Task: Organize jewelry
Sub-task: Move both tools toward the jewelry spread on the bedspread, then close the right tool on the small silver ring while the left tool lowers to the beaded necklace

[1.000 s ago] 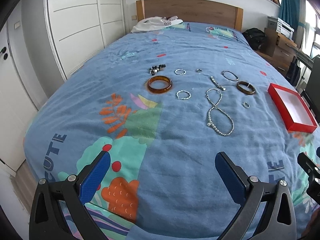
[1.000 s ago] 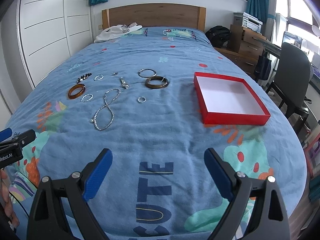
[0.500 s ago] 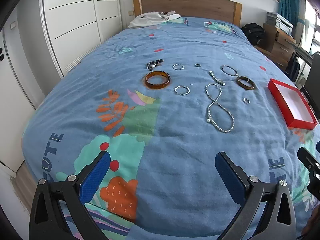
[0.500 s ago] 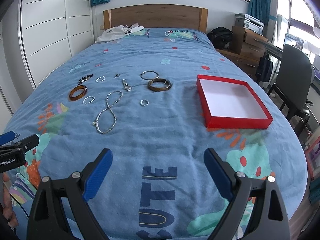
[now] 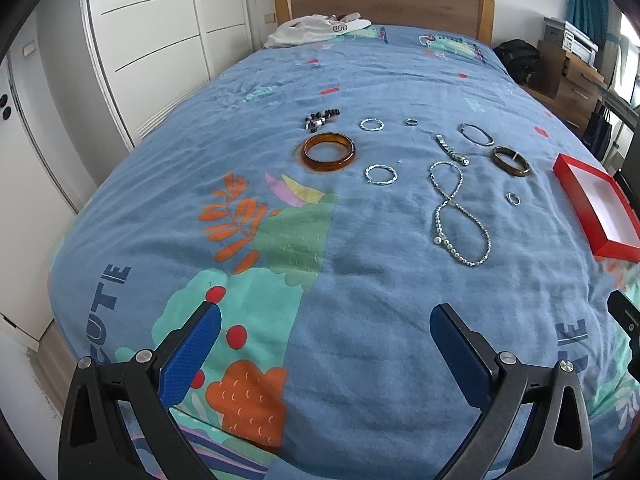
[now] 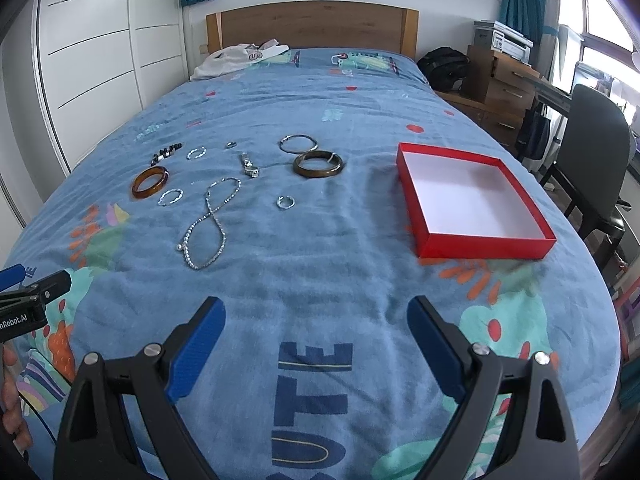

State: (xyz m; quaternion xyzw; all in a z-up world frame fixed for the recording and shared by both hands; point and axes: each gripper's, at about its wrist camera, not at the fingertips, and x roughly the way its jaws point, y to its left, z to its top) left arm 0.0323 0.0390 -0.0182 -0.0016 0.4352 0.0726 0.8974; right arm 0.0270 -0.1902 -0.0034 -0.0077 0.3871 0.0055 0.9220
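Several pieces of jewelry lie spread on a blue bedspread. An amber bangle (image 5: 329,151) (image 6: 150,182), a dark bangle (image 5: 511,161) (image 6: 318,164), a bead necklace (image 5: 460,216) (image 6: 208,222), a thin silver bangle (image 6: 298,143), small silver rings (image 6: 285,202) and a dark bead cluster (image 5: 320,118) are there. An empty red box (image 6: 472,204) (image 5: 600,210) sits to the right of them. My left gripper (image 5: 325,320) and my right gripper (image 6: 316,312) are both open and empty, above the near part of the bed, well short of the jewelry.
White clothing (image 6: 240,58) lies by the wooden headboard (image 6: 312,26). White wardrobe doors (image 5: 152,40) stand on the left. A black chair (image 6: 596,152), a wooden dresser (image 6: 500,80) and a black bag (image 6: 444,66) stand on the right of the bed.
Both views have shifted slightly, so the jewelry and red box sit a little lower and nearer in frame. Both grippers stay open and empty. Nothing on the bed has moved.
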